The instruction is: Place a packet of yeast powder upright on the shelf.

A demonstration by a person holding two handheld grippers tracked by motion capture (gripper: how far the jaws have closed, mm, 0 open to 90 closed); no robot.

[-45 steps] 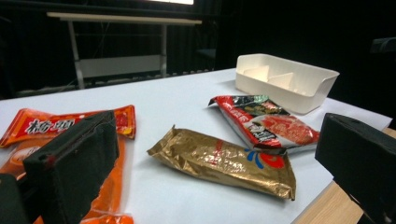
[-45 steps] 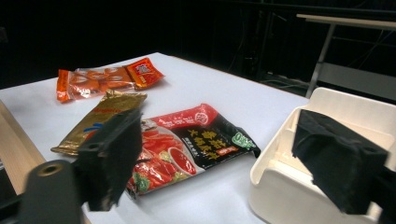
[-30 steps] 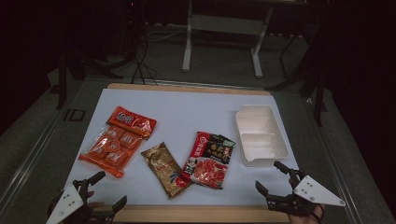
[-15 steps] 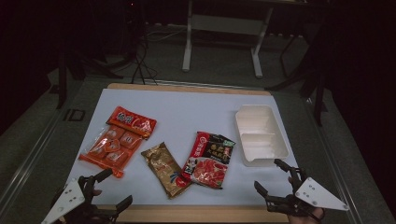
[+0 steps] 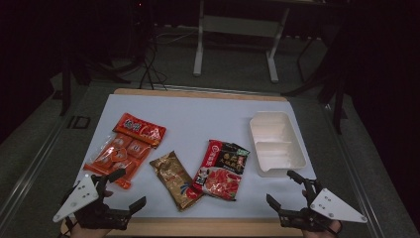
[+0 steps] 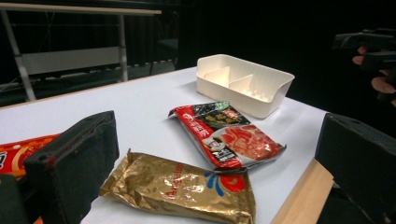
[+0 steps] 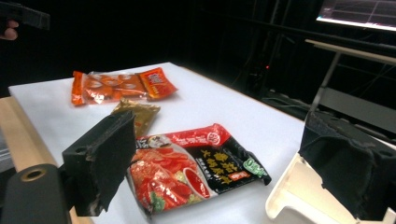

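Note:
Four snack packets lie on the white table top: a red packet, an orange see-through packet, a gold packet and a red-and-black packet. A white divided tray stands at the right. My left gripper hovers open at the front left, just in front of the orange packet, and in its own view the left gripper faces the gold packet. My right gripper is open at the front right, below the tray, with the red-and-black packet ahead of it.
A wooden strip borders the table's front edge. Dark floor, cables and a metal frame lie beyond the far edge. Bare white surface stretches across the back of the table.
Both grippers have shifted only slightly near the front edge and stay open. The packets and the tray have not moved.

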